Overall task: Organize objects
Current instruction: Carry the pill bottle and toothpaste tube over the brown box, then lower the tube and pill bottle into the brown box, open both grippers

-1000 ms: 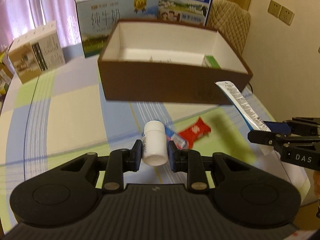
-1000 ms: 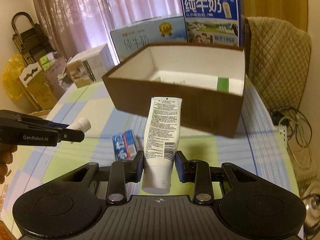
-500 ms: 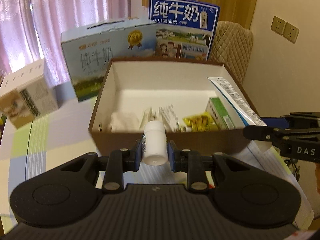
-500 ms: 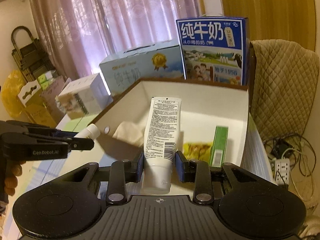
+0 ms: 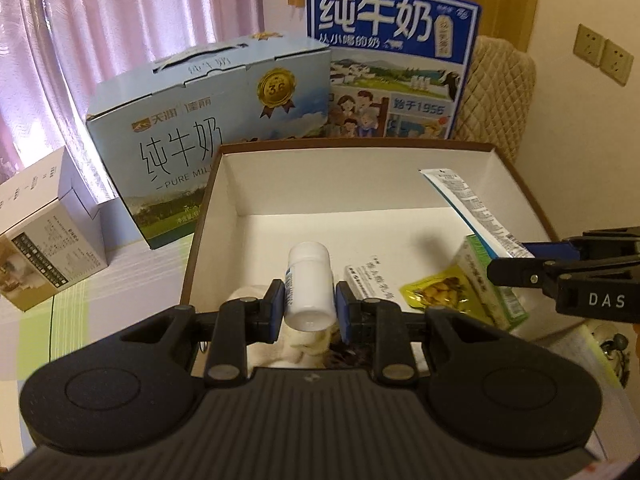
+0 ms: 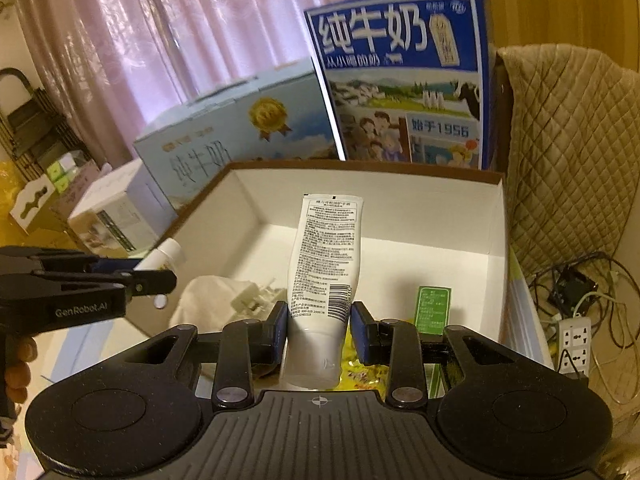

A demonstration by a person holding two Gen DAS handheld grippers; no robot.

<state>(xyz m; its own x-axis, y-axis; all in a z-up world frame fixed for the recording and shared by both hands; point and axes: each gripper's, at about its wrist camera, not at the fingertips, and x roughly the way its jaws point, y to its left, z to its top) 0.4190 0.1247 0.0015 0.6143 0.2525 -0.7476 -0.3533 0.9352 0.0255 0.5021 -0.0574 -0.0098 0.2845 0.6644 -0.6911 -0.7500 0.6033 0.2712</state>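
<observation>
My left gripper [image 5: 310, 304] is shut on a small white pill bottle [image 5: 309, 284], held over the near left part of the open brown box [image 5: 360, 145]. My right gripper [image 6: 319, 326] is shut on a white tube [image 6: 324, 280] with printed text, held over the box's near right side. From the left wrist view the tube [image 5: 476, 212] and right gripper [image 5: 568, 276] hang at the right. In the right wrist view the left gripper [image 6: 152, 278] and the bottle [image 6: 162, 256] show at the left. Inside the box lie a cream cloth [image 6: 208, 296], a green carton [image 6: 432, 308], a yellow packet [image 5: 436, 294] and a white flat pack [image 5: 370, 280].
Two milk cartons stand behind the box: a pale blue one [image 5: 208, 120] and a dark blue one [image 5: 394, 60]. A small white box [image 5: 44, 232] sits on the checked tablecloth at the left. A quilted chair [image 6: 568, 140], cables and a power strip [image 6: 574, 340] lie to the right.
Both grippers moved forward with their loads, from over the tablecloth in front of the box to above its open interior. The box's contents came into view.
</observation>
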